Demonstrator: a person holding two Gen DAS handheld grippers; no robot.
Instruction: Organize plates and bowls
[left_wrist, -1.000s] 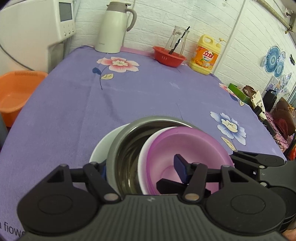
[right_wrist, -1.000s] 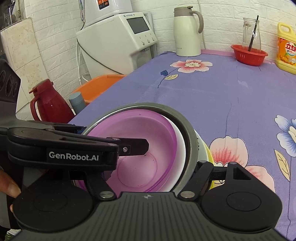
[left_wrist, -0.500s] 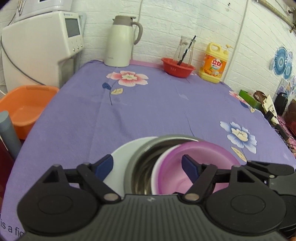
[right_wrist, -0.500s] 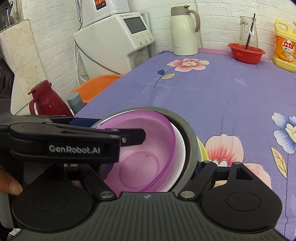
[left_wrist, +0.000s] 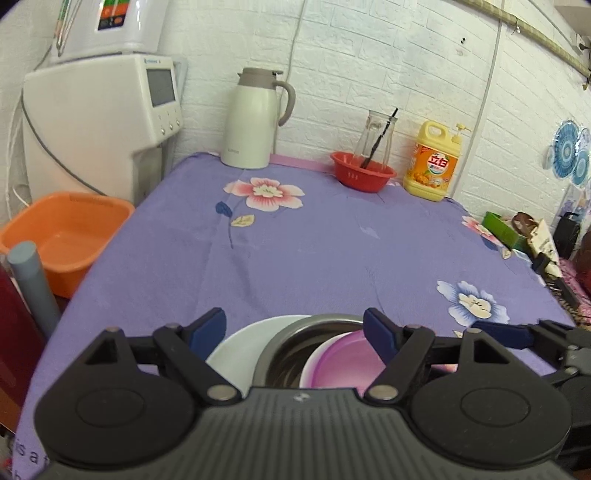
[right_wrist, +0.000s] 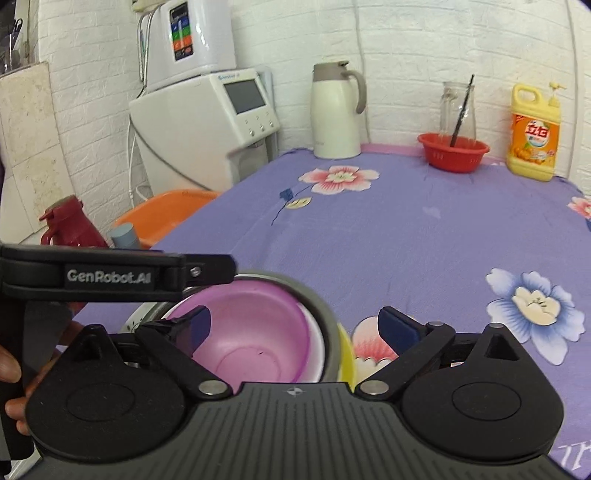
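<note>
A stack of dishes sits at the near edge of the purple flowered tablecloth (left_wrist: 314, 251). In it, a purple bowl (left_wrist: 347, 360) lies inside a white bowl, inside a steel bowl (left_wrist: 295, 334), on a white plate (left_wrist: 240, 349). A yellow dish edge (right_wrist: 347, 354) peeks out beneath the steel bowl's rim (right_wrist: 325, 321). My left gripper (left_wrist: 293, 328) hovers open just above and behind the stack, its blue pads touching nothing. The right gripper (right_wrist: 295, 325) is also open, with the purple bowl (right_wrist: 255, 332) below its gap. Each gripper shows in the other's view, the left gripper (right_wrist: 110, 273) crossing in front of the stack.
At the table's far end stand a cream thermos jug (left_wrist: 255, 122), a red basket (left_wrist: 362, 175) holding a glass jar, and a yellow detergent bottle (left_wrist: 432, 162). An orange basin (left_wrist: 62, 236), a white dispenser (left_wrist: 99, 122) and a red flask (right_wrist: 70, 225) sit off the left edge.
The left gripper's jaws spread wide, letting go of the bowl rims they straddled. Both grippers rose and drew back, so the stack sits lower in both views.
</note>
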